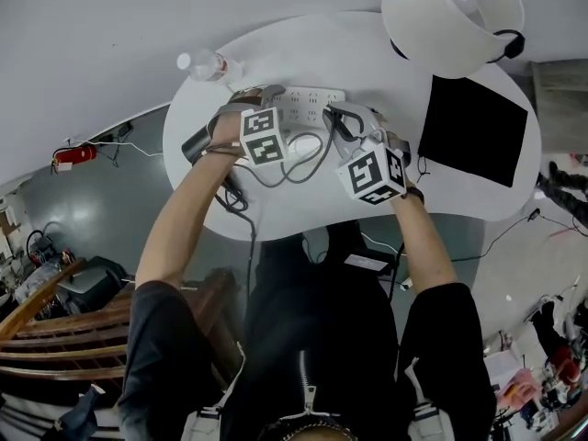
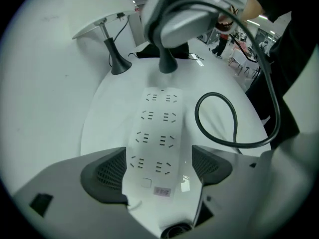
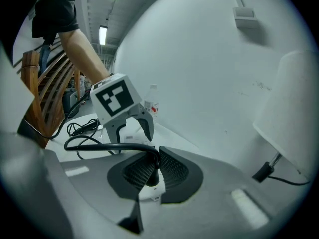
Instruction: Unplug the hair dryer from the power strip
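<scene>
So the right hand-held gripper (image 3: 155,158) was the one on the job. Its jaws were nearly together, pinched on the black plug (image 3: 151,176), and the cord (image 3: 103,145) ran off the top of the plug to the left in the right gripper view. A bit of white showed just under the plug, probably the strip. From there I couldn't tell whether the pins were in or out.

The left hand-held gripper (image 2: 158,151) pointed steeply down at the strip (image 2: 158,118). Its jaws were spread wide, with the strip's near end (the one with the little label) between them and the pads right up against both long edges. Looked like a hold-down grip to me.

Key bit of geometry: the strip lay flat on the surface (image 1: 358,49), long axis running straight away from the left hand-held gripper toward the right one. That put the plug at the far end from the left, already in the right's jaws. In the left gripper view the plug's bottom looked just clear of the strip's far end, so my guess was it was out or nearly out. Either way the pull had to go up off the strip's face, not along it, with the left stopping the strip from coming along.

Couldn't pick out the dryer itself for sure in any view.
</scene>
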`<state>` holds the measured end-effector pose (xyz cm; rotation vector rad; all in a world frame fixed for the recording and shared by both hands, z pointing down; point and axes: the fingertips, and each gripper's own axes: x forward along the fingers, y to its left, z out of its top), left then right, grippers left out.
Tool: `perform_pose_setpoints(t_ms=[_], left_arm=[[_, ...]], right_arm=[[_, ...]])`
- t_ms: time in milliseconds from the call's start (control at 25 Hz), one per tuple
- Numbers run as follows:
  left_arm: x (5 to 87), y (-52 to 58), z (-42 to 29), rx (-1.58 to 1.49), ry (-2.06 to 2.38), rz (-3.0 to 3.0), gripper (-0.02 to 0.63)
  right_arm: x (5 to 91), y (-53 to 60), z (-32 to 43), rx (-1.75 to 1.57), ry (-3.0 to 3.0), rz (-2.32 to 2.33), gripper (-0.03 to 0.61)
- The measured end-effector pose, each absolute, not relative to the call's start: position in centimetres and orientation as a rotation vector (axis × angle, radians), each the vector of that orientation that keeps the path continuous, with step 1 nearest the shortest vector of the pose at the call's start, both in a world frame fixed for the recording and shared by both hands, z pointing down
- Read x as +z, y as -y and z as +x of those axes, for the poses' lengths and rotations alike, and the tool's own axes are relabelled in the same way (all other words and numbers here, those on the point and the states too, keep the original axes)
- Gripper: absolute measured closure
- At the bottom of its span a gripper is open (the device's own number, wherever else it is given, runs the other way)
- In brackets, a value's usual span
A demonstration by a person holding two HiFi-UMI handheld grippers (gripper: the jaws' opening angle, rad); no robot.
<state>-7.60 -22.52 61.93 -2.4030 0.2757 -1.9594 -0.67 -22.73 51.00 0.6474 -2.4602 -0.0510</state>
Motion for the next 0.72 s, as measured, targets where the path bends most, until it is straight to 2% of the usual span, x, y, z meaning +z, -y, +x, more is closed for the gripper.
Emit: perform_pose_setpoints(t_ms=[480,600,720], left_arm=[[56.6,19.1,-9.2,-1.673,-0.878,-2.729,0.218],[55.9,17.8,-9.8,-1.632,-1.0,-2.745,0.3],[54.7,17.0,-10.4,-1.56,-1.126,-2.745,0.484]], right_arm=[[58.5,16.9,1.1,-0.083,2.199,0.417,0.545],[59.5,15.6,1.0,-0.08,2.189,0.399,0.543],[60.1,15.0,0.9,-0.062,2.196,0.405,0.543]])
